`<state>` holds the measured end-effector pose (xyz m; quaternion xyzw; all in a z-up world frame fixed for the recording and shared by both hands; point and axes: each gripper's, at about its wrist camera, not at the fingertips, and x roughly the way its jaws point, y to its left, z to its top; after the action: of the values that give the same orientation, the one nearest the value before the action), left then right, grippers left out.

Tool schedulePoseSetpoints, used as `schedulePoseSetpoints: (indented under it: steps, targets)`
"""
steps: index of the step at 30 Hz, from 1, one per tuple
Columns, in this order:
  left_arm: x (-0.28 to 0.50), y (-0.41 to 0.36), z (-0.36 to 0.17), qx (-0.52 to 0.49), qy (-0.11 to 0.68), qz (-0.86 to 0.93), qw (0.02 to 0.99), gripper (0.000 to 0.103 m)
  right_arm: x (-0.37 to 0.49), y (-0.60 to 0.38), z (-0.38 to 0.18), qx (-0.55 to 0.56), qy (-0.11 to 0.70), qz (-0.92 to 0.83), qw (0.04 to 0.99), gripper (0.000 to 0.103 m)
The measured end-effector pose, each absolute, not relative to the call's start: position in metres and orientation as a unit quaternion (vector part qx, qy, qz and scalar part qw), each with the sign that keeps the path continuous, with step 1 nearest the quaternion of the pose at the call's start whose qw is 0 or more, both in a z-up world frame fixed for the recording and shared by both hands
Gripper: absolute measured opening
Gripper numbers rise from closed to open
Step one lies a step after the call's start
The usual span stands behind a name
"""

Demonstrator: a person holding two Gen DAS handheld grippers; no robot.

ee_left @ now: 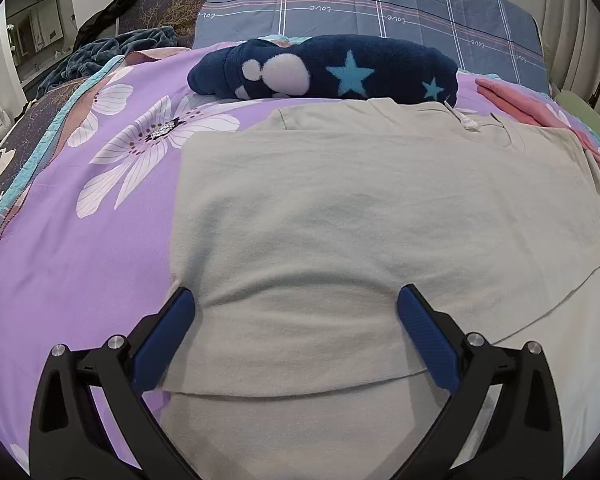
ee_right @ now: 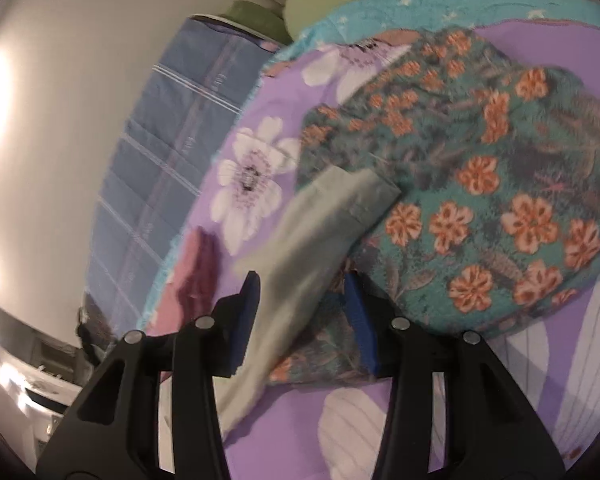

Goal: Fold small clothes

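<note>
- Two views show one pale grey-beige shirt [ee_left: 380, 208] lying flat on the bed [ee_left: 80, 272], partly folded: a doubled upper layer ends in a straight folded edge near the shirt's near hem, and the neckline with its small tag points away toward the pillow.
- Left gripper [ee_left: 296, 308]: fingers [ee_left: 168, 340] spread wide, pinching nothing, set over the shirt's near folded edge. The shirt lies straight ahead of them, its long axis running away from the camera.
- Right gripper [ee_right: 300, 304]: fingers [ee_right: 242, 320] apart, with a strip of the shirt [ee_right: 300, 248], probably a sleeve or side panel, running between them toward its free end. Motion blur leaves it unclear whether the pads touch the cloth, so a grip cannot be told.
- Judgement: the coming move turns on the side strip, which lies nearer the right gripper; the left gripper is placed to steady the body panel.
- Shirt material: soft matte knit, limp, with shallow creases.
- Beyond the shirt's collar: a rolled navy fleece [ee_left: 324, 68] with white blotches and blue stars, and a folded pink garment [ee_left: 520, 100] beside the shirt's far right corner.
- Next to the strip: a teal floral garment [ee_right: 480, 200], orange blossoms, rumpled, partly under the strip's free end.
- Underneath: a purple bedspread printed with white flowers; a blue checked pillow [ee_left: 380, 4] behind the fleece.
</note>
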<state>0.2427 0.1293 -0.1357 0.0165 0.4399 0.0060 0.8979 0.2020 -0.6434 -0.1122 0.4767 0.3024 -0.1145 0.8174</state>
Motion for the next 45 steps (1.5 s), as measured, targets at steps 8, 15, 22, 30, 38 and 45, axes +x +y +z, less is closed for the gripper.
schedulePoseSetpoints:
  steps: [8,15,22,30,38,45]
  targets:
    - [0.242,0.129,-0.135,0.016,0.438,0.006,0.899,0.102,0.214,-0.627,-0.095,0.455,0.253,-0.143,0.842,0.004]
    - [0.237,0.126,-0.127,0.020,0.422,-0.003,0.906,0.088,0.242,-0.470,-0.030,0.342,0.247,0.051,0.905,0.004]
    - [0.211,0.096,-0.091,-0.018,0.378,-0.120,0.918,0.083,0.243,-0.217,-0.056,0.156,0.338,0.284,0.884,0.011]
    - [0.218,0.059,-0.106,-0.099,0.416,-0.264,0.865,0.083,0.220,-0.160,-0.137,0.086,0.451,0.297,0.837,0.030]
    - [0.239,0.018,-0.116,-0.089,0.451,-0.287,0.840,0.050,0.207,-0.183,-0.139,0.104,0.443,0.282,0.845,0.035]
    - [0.242,-0.008,-0.122,-0.018,0.475,-0.239,0.847,0.048,0.202,-0.200,-0.142,0.147,0.431,0.307,0.836,0.036]
